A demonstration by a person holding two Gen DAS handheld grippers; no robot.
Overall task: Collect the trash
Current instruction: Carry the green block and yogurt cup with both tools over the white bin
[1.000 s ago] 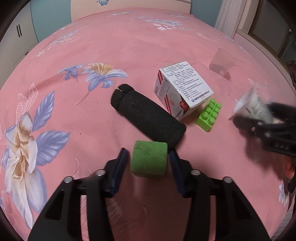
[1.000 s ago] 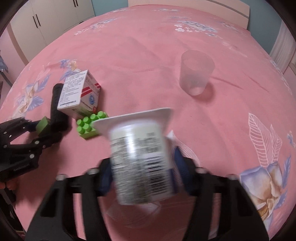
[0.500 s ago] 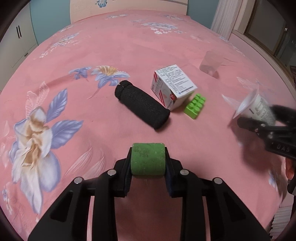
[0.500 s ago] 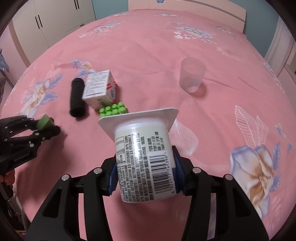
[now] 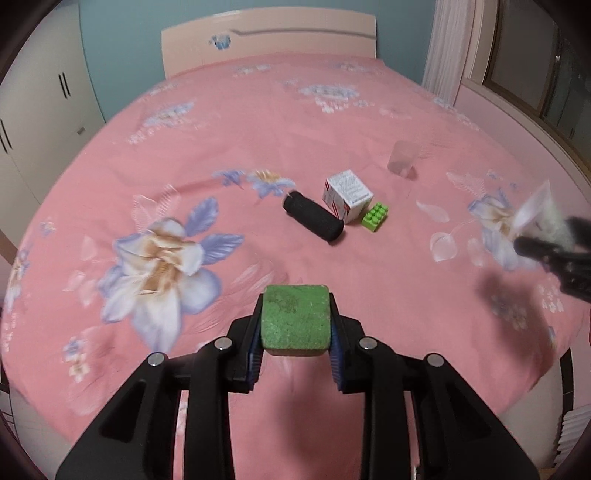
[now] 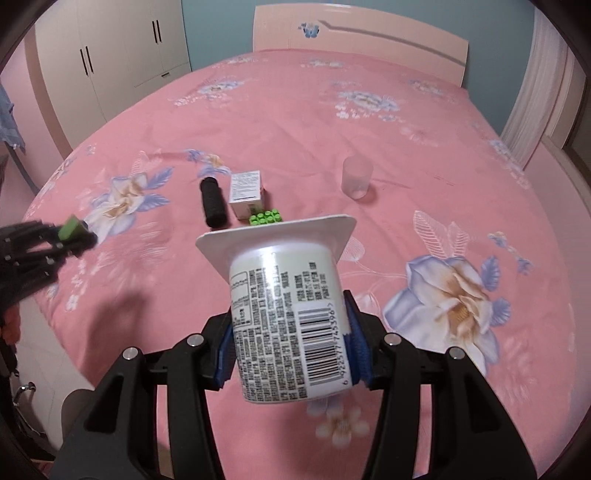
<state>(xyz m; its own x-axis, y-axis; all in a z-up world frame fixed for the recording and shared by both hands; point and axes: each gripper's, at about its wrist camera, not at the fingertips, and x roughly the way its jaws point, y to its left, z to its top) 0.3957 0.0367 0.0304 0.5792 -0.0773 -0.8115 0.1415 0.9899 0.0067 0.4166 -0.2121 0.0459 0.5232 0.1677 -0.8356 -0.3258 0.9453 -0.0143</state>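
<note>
The green sponge block (image 5: pixel 294 316) sat squeezed between the two blue-padded fingers of the left tongs (image 5: pixel 294 332), held above the pink flowered bed (image 5: pixel 258 122). The white yogurt cup (image 6: pixel 290 325) was pinched likewise in the right tongs (image 6: pixel 291 341), tilted with its wide square rim pointing away from the fingers and its barcode label facing the camera.

Ahead of both tongs, well apart from them, a small cluster lay on the bedspread: a black cylinder (image 5: pixel 313 218) lying on its side, a white carton with red stripes (image 5: pixel 346 195) just beside it, and a green toy brick (image 5: pixel 375 216) at the carton's near corner. Farther out stood a clear plastic cup (image 6: pixel 356 178), upright and alone. Past the far end of the bed rose a pale headboard (image 6: pixel 360 35), with white wardrobes (image 6: pixel 107 62) off to the left of the right tongs.
</note>
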